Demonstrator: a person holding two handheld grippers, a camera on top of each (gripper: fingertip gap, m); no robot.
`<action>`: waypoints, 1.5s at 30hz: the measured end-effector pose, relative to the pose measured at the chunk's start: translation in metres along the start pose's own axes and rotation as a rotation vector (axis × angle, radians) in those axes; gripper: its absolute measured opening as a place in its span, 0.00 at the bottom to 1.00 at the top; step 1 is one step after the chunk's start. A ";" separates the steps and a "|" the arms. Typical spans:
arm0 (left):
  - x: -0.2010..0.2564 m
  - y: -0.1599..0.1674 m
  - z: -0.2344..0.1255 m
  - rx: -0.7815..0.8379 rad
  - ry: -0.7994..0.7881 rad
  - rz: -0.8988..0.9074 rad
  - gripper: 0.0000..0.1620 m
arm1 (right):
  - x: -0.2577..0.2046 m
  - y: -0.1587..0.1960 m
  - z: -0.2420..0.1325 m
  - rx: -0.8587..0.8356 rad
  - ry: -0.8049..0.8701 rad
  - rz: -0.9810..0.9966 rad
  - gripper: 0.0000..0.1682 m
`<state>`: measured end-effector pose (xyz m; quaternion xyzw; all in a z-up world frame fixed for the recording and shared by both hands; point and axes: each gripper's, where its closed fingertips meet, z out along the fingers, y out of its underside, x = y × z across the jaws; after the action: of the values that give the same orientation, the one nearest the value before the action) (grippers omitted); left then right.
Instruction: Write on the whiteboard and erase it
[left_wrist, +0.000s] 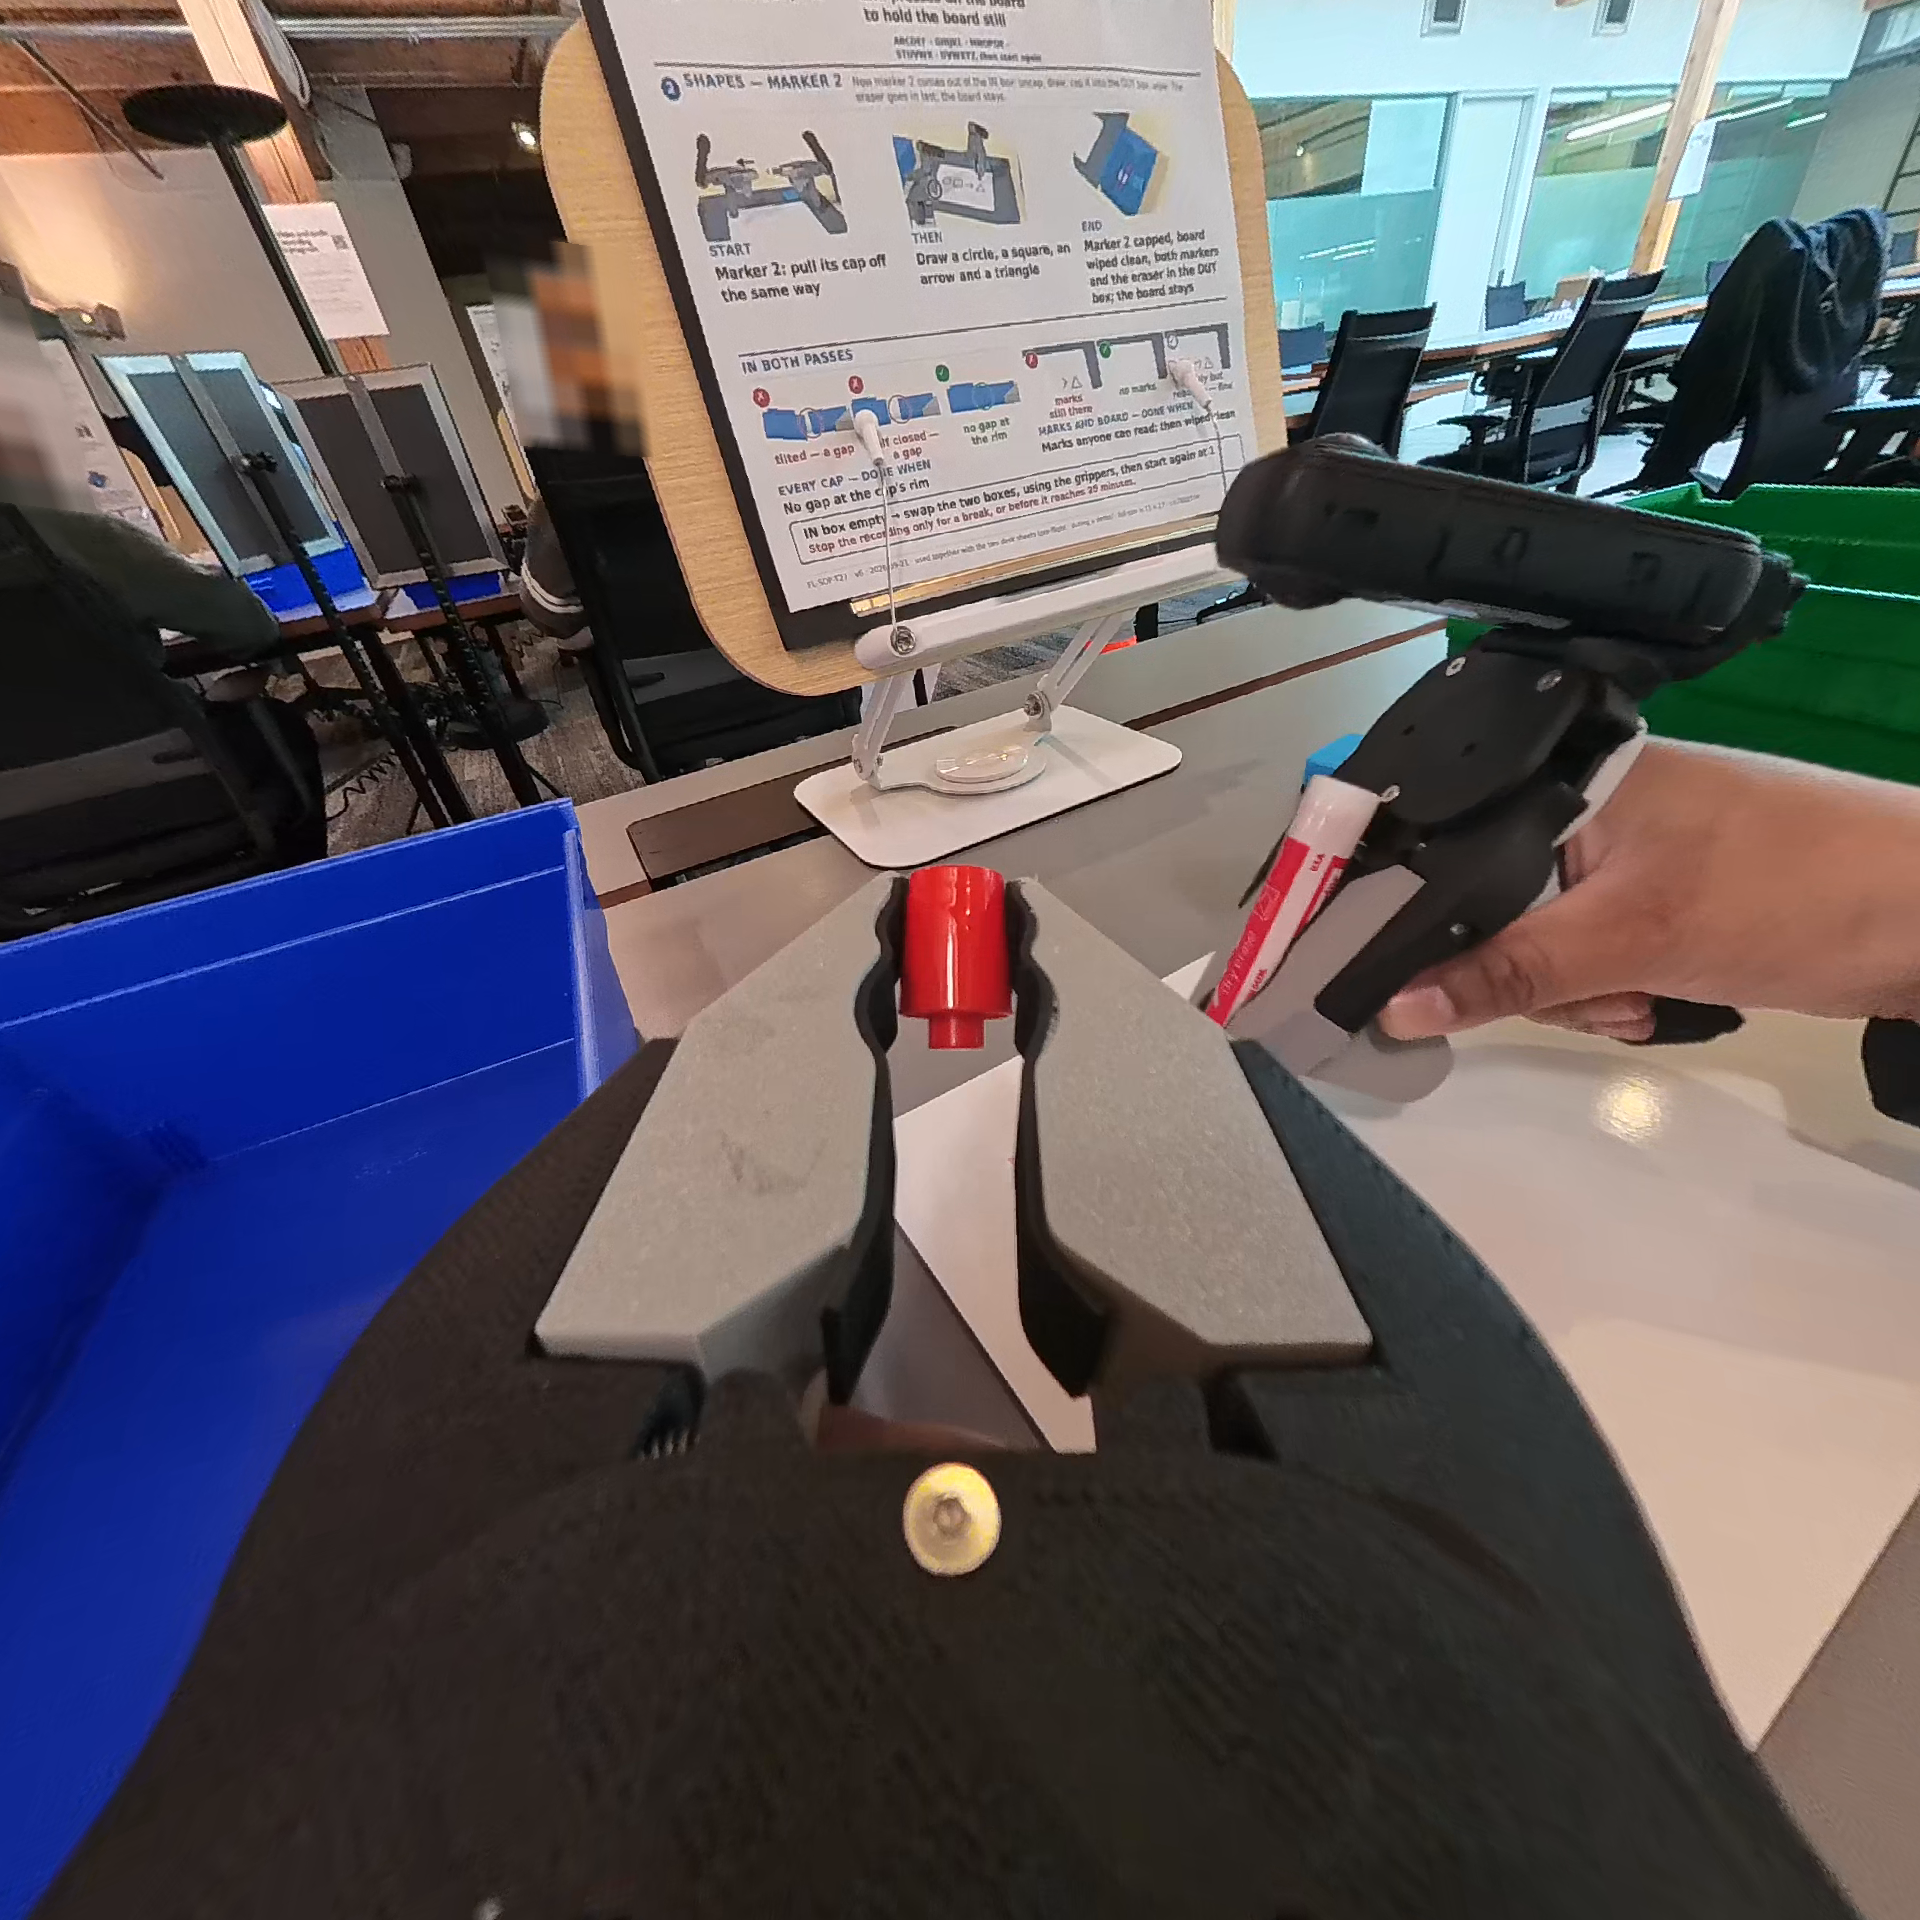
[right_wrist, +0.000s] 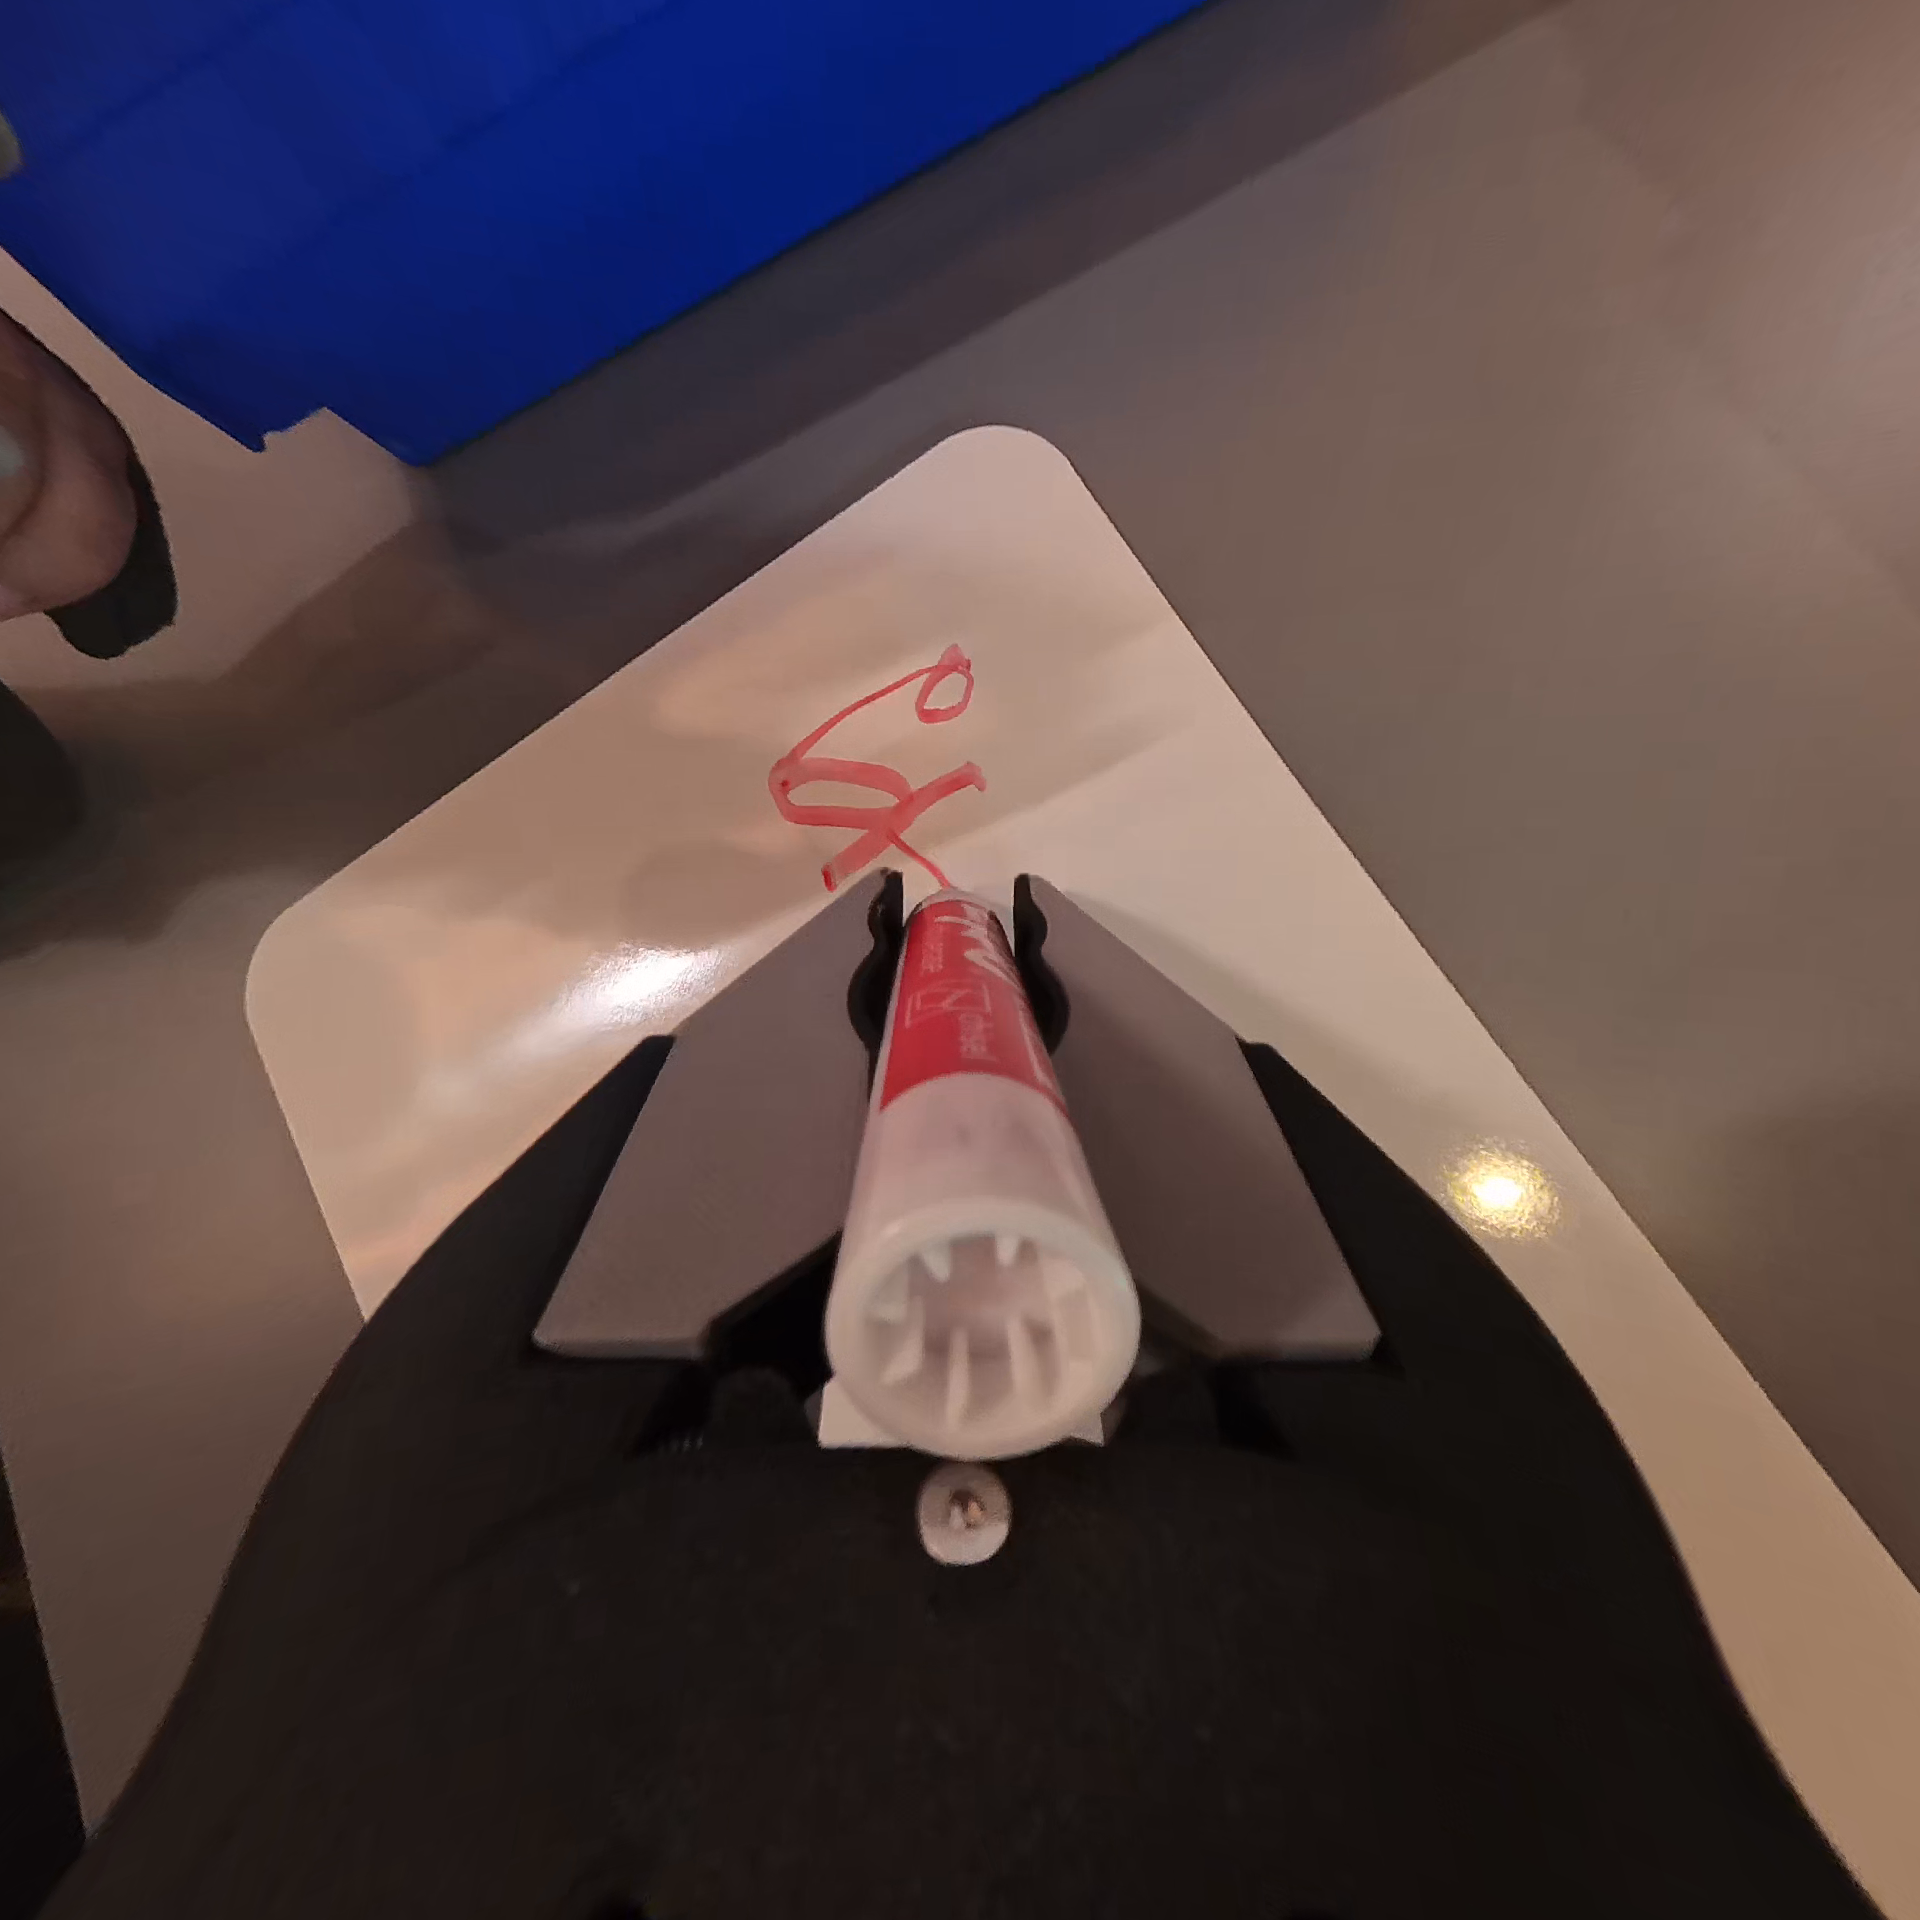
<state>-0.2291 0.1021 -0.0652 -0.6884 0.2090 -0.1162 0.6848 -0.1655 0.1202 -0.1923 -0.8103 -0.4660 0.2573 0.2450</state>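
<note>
My left gripper (left_wrist: 954, 961) is shut on a red marker cap (left_wrist: 954, 951), held above the table beside the blue bin. My right gripper (right_wrist: 951, 894) is shut on a red-and-white marker (right_wrist: 971, 1101), tip down on the white whiteboard (right_wrist: 1195, 935). Red marks (right_wrist: 878, 774) lie on the board just beyond the tip. In the left wrist view the right gripper (left_wrist: 1340, 1029) stands at the right, held by a hand, with the marker (left_wrist: 1283, 904) slanted down to the whiteboard (left_wrist: 1662, 1299). The marker tip itself is hidden behind the fingers.
A blue bin (left_wrist: 260, 1143) stands to the left, also at the top of the right wrist view (right_wrist: 468, 208). A green bin (left_wrist: 1829, 665) is at the far right. An instruction sheet on a white stand (left_wrist: 987, 779) stands behind. The grey table (right_wrist: 1507, 416) surrounds the board. My hands' fingertips stand some 15 cm from each other.
</note>
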 end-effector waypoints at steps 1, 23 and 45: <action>0.000 0.000 0.000 0.000 0.000 0.000 0.10 | 0.002 -0.002 0.000 0.009 0.012 0.001 0.11; 0.001 0.000 0.000 -0.003 0.003 0.003 0.10 | -0.011 0.016 -0.004 -0.079 -0.026 -0.029 0.11; 0.003 0.001 0.001 -0.007 0.007 0.006 0.10 | 0.014 0.005 -0.008 0.003 0.115 -0.035 0.11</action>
<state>-0.2266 0.1015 -0.0668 -0.6896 0.2137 -0.1158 0.6822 -0.1511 0.1292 -0.1922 -0.8151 -0.4650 0.2068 0.2768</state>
